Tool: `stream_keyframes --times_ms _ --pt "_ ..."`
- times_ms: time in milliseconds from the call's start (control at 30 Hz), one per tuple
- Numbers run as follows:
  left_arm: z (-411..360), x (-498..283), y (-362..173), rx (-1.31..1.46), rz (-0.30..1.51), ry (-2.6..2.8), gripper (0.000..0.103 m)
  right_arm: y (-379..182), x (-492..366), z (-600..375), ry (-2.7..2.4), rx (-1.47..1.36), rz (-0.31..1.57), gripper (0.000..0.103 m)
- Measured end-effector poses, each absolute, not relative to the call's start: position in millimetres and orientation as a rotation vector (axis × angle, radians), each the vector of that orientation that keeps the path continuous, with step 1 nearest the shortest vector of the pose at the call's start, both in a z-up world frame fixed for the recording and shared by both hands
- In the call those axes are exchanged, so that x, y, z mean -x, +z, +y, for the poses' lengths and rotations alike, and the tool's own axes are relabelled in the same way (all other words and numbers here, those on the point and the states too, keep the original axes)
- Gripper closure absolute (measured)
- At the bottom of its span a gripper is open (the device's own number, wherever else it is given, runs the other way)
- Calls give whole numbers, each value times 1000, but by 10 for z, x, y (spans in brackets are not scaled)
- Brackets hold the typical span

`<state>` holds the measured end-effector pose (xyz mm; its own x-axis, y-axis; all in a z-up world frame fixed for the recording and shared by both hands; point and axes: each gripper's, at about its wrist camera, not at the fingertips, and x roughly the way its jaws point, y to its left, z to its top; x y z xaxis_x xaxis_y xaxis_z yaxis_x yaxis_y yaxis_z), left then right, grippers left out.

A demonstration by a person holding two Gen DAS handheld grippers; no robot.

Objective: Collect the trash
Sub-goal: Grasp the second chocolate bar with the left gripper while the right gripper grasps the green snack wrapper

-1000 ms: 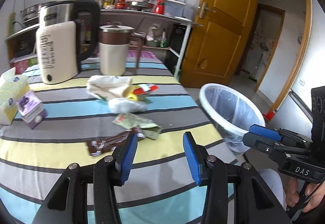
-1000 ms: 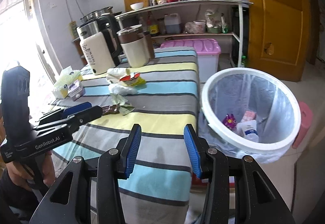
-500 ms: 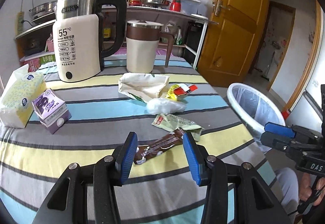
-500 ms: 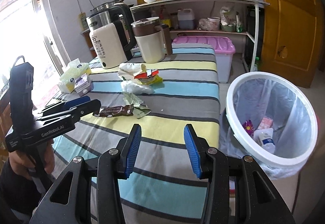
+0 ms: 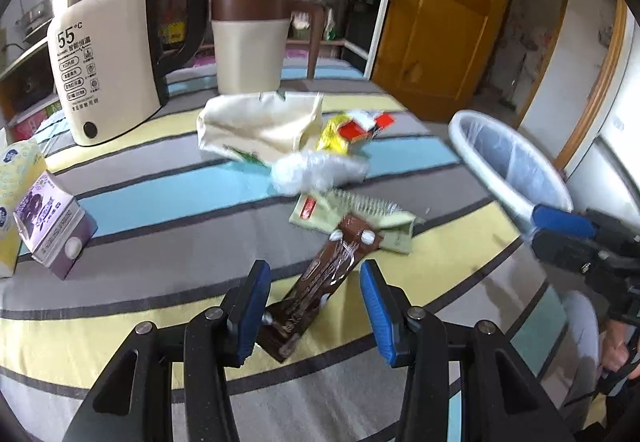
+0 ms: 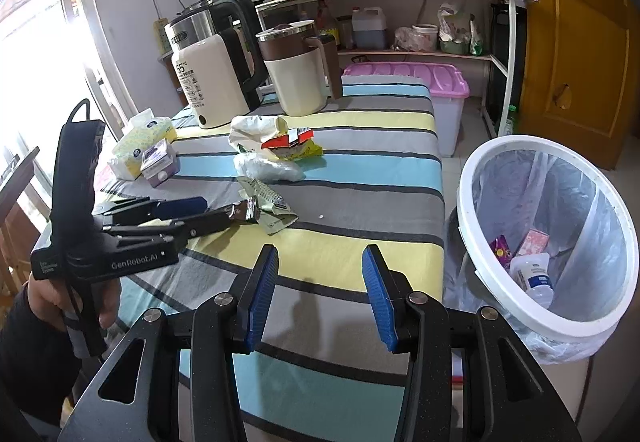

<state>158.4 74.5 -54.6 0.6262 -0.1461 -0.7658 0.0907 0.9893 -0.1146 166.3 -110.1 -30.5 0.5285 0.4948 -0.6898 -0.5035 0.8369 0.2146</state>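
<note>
Striped tablecloth (image 5: 168, 197) in grey, blue and yellow covers the table. White trash bin (image 6: 476, 177) with a clear liner stands off its right edge, some trash already inside. Cream electric kettle (image 5: 104, 65) and cream-brown jug (image 5: 250, 41) sit at the back. Left gripper (image 5: 312, 306) jaws apart, brown snack wrapper (image 5: 320, 282) lying between them, not pinched. Right gripper (image 6: 318, 294) jaws apart, holding nothing, over the table's near edge beside the bin.

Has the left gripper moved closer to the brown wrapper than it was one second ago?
Yes. The left gripper advanced toward the kettle; its open jaws now straddle the brown wrapper.
</note>
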Motion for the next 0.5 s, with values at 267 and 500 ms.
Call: stream_keyframes --times_ms 267,500 --pt "659 -1445 -533 29 885 -86 85 -319 -1725 -1026 613 18 823 58" --pt "775 -1253 -523 143 846 -40 85 -376 -1835 -801 658 51 849 58"
